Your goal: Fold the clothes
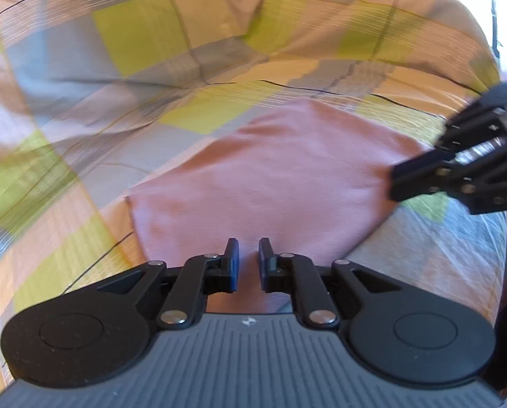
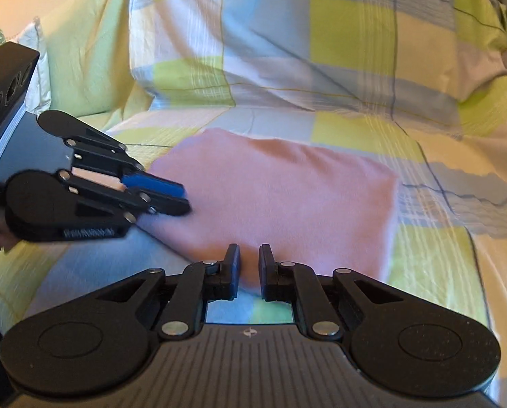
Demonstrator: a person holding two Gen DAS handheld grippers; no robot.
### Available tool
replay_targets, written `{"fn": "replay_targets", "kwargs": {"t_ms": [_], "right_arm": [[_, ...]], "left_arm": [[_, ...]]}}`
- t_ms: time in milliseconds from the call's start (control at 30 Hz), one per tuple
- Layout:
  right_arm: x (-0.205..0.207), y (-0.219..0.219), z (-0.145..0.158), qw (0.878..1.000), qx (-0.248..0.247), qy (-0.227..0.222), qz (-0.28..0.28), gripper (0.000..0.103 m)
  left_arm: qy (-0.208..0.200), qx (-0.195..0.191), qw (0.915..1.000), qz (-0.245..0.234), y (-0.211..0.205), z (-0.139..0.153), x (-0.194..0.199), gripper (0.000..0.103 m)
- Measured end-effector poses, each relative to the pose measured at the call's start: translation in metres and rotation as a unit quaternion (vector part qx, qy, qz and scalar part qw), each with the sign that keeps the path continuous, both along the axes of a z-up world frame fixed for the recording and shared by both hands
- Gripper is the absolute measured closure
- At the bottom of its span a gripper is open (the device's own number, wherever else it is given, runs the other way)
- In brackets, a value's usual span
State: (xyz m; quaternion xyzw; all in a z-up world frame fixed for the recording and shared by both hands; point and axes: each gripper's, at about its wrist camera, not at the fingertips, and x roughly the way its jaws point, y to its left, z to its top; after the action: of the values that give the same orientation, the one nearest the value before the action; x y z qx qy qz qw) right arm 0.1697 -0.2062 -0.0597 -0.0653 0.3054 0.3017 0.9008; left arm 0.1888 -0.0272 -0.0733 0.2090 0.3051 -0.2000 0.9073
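Right wrist view shows the pink cloth (image 2: 273,197) lying flat on the checked bedspread (image 2: 338,51) as a compact, roughly square packet with tidy edges — it looks folded down already, so I judge the task near its end, with at most a last smoothing or one more fold left. No sleeves or loose ends show, and what sort of garment it is cannot be told.

The right gripper (image 2: 250,268) sits at the near edge of the cloth. Its jaws stand with a narrow gap between them; cloth and bedspread show through that gap, and nothing is caught there. Whether the tips touch the fabric I cannot tell.

The left gripper (image 2: 171,195) comes in from the left of this view, over the cloth's left edge. One blue pad (image 2: 153,182) shows above the dark lower finger, and the two lie nearly together. Blur hides whether fabric is pinched there.

In the left wrist view the same gripper (image 1: 249,265) hovers over the near part of the cloth (image 1: 270,176) — again a small gap, with pink fabric seen through it rather than visibly gripped. The right gripper (image 1: 398,183) lies at the cloth's right corner, tips about closed.
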Motion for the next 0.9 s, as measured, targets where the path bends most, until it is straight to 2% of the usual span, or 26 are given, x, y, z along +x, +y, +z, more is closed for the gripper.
{"fn": "replay_targets", "kwargs": {"t_ms": [167,267,367,500,567,600,767,900], "right_arm": [[-0.002,-0.022,0.008,0.999,0.011,-0.009,-0.033,0.093],[0.019,-0.017,0.020,0.998,0.023,-0.034,-0.051,0.092],[0.052,0.000,0.022,0.998,0.016,-0.040,-0.048,0.090],[0.098,0.024,0.012,0.999,0.011,-0.013,-0.031,0.090],[0.118,0.035,0.002,1.000,-0.004,0.013,-0.014,0.090],[0.125,0.035,-0.001,1.000,0.000,0.010,-0.013,0.090],[0.152,0.020,-0.006,0.998,0.012,0.013,-0.061,0.102],[0.161,-0.002,-0.013,0.995,0.017,0.004,-0.097,0.103]], "left_arm": [[-0.007,-0.033,0.9991,0.026,0.005,0.017,0.027,0.092],[-0.006,-0.019,0.9995,0.023,-0.001,0.018,0.053,0.092],[0.007,-0.026,0.9992,0.029,-0.003,0.012,0.079,0.092],[0.009,-0.012,0.9992,0.038,-0.002,-0.003,0.095,0.092],[0.006,-0.021,0.9991,0.037,0.002,-0.005,0.098,0.091],[0.006,-0.023,0.9988,0.044,0.004,-0.004,0.102,0.091],[0.004,-0.040,0.9966,0.072,0.017,-0.005,0.112,0.087],[-0.001,-0.039,0.9958,0.083,0.022,-0.004,0.113,0.086]]}}
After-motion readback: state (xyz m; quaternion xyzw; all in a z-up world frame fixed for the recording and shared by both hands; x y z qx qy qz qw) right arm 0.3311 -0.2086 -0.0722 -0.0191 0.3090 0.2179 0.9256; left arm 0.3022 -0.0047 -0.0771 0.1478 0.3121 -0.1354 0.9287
